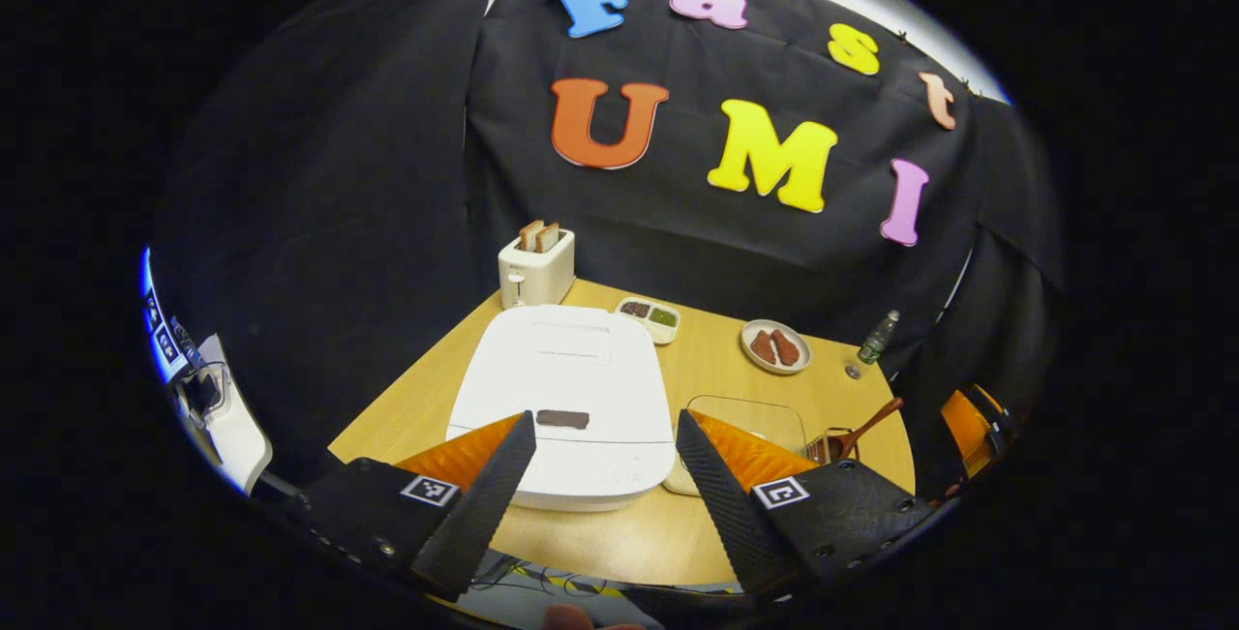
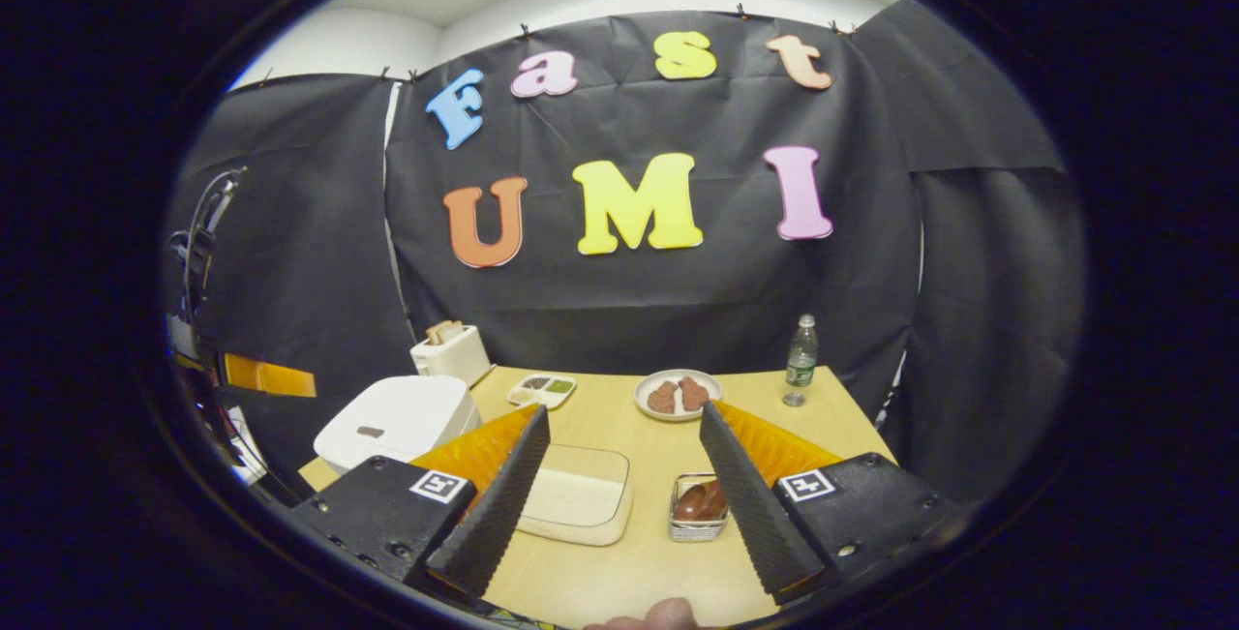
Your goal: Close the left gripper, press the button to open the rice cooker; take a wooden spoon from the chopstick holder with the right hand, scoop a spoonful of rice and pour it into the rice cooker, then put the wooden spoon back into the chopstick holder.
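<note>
The white rice cooker (image 1: 566,369) sits on the table with its lid down; a dark button (image 1: 562,419) is on its front edge. My left gripper (image 1: 602,422) hovers open just above and in front of that button, with nothing between its fingers. To the right lies a clear container of rice (image 1: 750,415), and beyond it a metal chopstick holder (image 1: 825,448) with the wooden spoon (image 1: 871,420) leaning out. In the right gripper view my right gripper (image 2: 624,412) is open and empty above the rice container (image 2: 578,504) and the holder (image 2: 699,514), where the spoon's brown bowl (image 2: 699,500) shows. The cooker (image 2: 397,422) is at its left.
A toaster (image 1: 535,267) with bread stands behind the cooker. A small divided sauce dish (image 1: 649,317), a plate of meat (image 1: 774,347) and a water bottle (image 1: 877,338) line the back of the wooden table (image 2: 629,572). A fingertip shows at the bottom edge of each view.
</note>
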